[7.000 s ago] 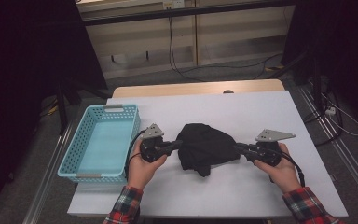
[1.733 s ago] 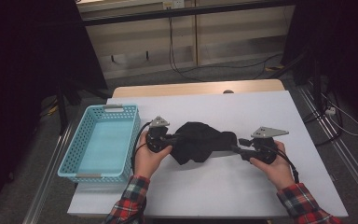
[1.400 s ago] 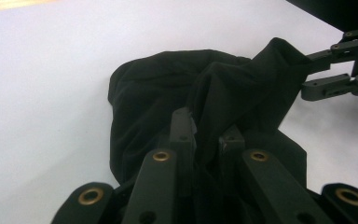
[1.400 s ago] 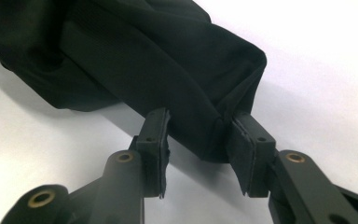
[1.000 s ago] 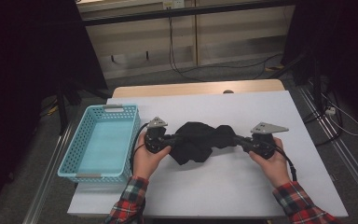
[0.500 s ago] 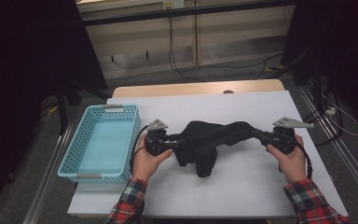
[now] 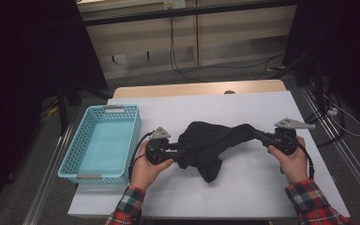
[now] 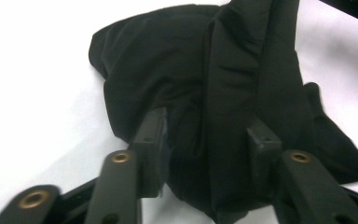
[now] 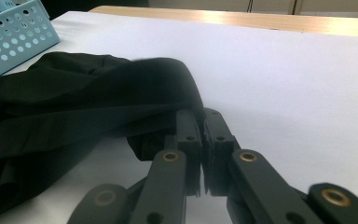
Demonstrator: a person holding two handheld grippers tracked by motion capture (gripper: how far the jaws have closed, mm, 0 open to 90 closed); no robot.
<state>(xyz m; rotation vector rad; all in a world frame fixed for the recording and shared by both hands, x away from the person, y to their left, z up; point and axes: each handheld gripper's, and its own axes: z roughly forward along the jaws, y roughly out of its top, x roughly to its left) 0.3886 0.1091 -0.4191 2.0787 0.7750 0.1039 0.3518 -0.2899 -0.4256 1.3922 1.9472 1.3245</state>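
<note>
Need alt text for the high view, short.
A person at a white table stretches a black garment between two handheld grippers: the right gripper is shut on one end, the left gripper has cloth between its part-open jaws. A light blue basket stands to the left.

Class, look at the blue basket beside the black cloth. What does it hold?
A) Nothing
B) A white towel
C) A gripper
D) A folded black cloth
A: in the high view the blue basket shows a bare floor inside, while the black cloth lies outside it on the white table, stretched between the two grippers.
</note>
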